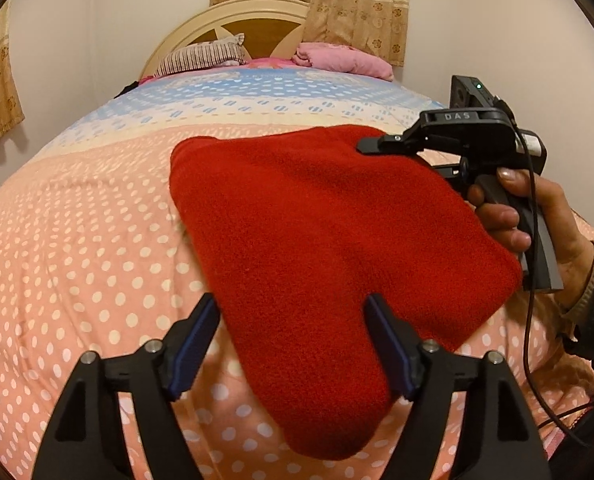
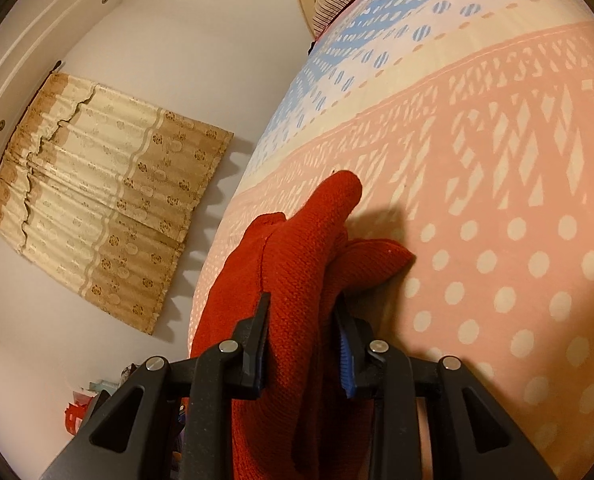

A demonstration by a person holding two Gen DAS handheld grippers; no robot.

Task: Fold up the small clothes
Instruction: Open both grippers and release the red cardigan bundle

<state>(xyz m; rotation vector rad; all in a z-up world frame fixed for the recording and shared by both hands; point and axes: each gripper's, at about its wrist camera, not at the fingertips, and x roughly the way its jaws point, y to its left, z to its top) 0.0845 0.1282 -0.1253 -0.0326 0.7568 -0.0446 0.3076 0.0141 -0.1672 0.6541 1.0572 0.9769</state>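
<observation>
room: loads of bare bed (image 1: 77,240) left of the left gripper (image 1: 293,344) | jaws: left released, right gripper (image 2: 303,344) pinching bunched red knit garment (image 1: 317,248) | look: folded, fuzzy

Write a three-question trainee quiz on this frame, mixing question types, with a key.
1. True or false: the left gripper is clamped on the red knitted garment.
2. Which gripper pinches a bunched part of that garment? A) left B) right C) neither
3. Fill in: the garment lies on a pink bedspread patterned with white ____.

Key:
1. False. Its jaws stand apart with the cloth lying loose between them.
2. B. The right gripper has folds squeezed between its pads.
3. Dots.
</observation>
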